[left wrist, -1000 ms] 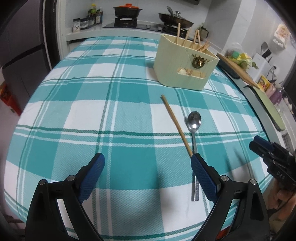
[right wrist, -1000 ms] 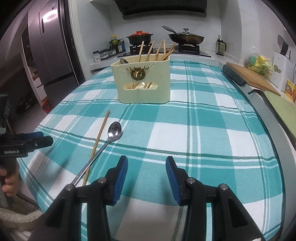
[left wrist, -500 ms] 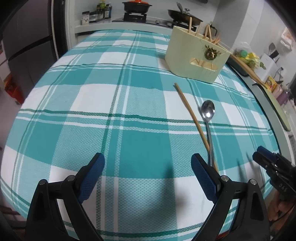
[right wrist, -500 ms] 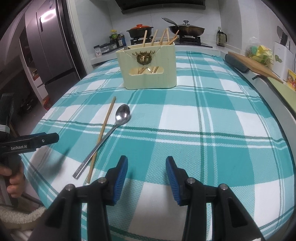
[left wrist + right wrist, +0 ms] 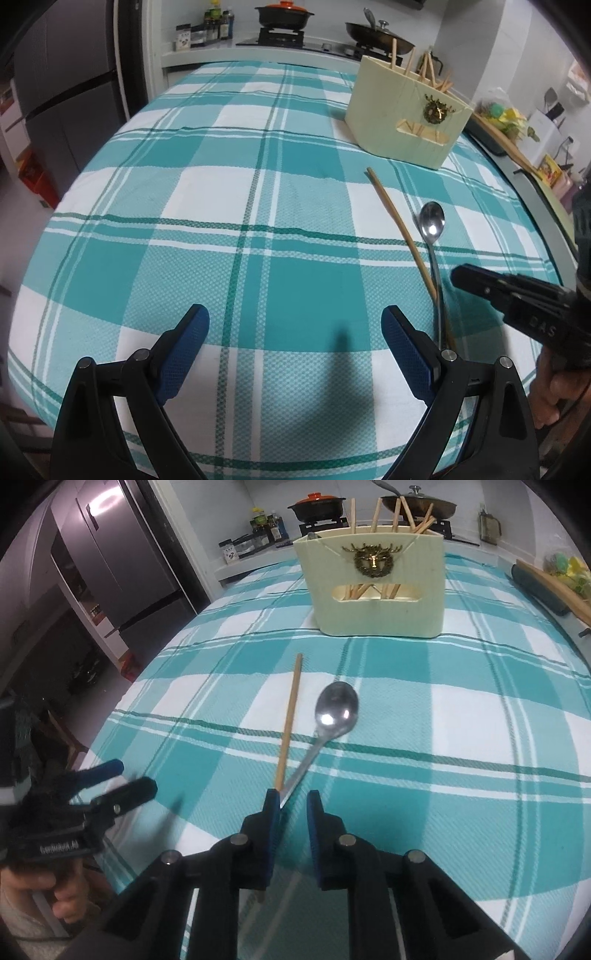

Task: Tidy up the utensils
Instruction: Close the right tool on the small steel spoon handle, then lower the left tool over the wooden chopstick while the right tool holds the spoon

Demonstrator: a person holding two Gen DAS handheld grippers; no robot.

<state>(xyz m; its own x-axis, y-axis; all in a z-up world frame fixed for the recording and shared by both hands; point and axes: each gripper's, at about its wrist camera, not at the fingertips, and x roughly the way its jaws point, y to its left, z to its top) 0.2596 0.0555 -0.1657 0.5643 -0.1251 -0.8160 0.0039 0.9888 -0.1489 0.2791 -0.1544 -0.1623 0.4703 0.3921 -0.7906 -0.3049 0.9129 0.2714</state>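
Observation:
A steel spoon (image 5: 336,709) and a wooden chopstick (image 5: 290,720) lie side by side on the teal checked tablecloth (image 5: 461,716), pointing toward a cream utensil holder (image 5: 376,602) that has several chopsticks in it. My right gripper (image 5: 293,805) is low over their near ends, its jaws closing. The spoon's handle runs between the blue fingers, with a gap still showing. The chopstick ends at the left finger. My left gripper (image 5: 295,332) is wide open over bare cloth, left of the spoon (image 5: 432,221) and chopstick (image 5: 399,221). Nothing lies between its fingers.
Behind the table a counter holds a stove with a red-lidded pot (image 5: 284,14) and a pan (image 5: 376,33). A grey fridge (image 5: 122,561) stands at the left. A wooden board (image 5: 554,583) lies along the right edge. A hand grips each gripper's handle.
The right gripper has swung left and down onto the near ends of the spoon and chopstick, and its jaws have narrowed. The left gripper has barely shifted and stays open.

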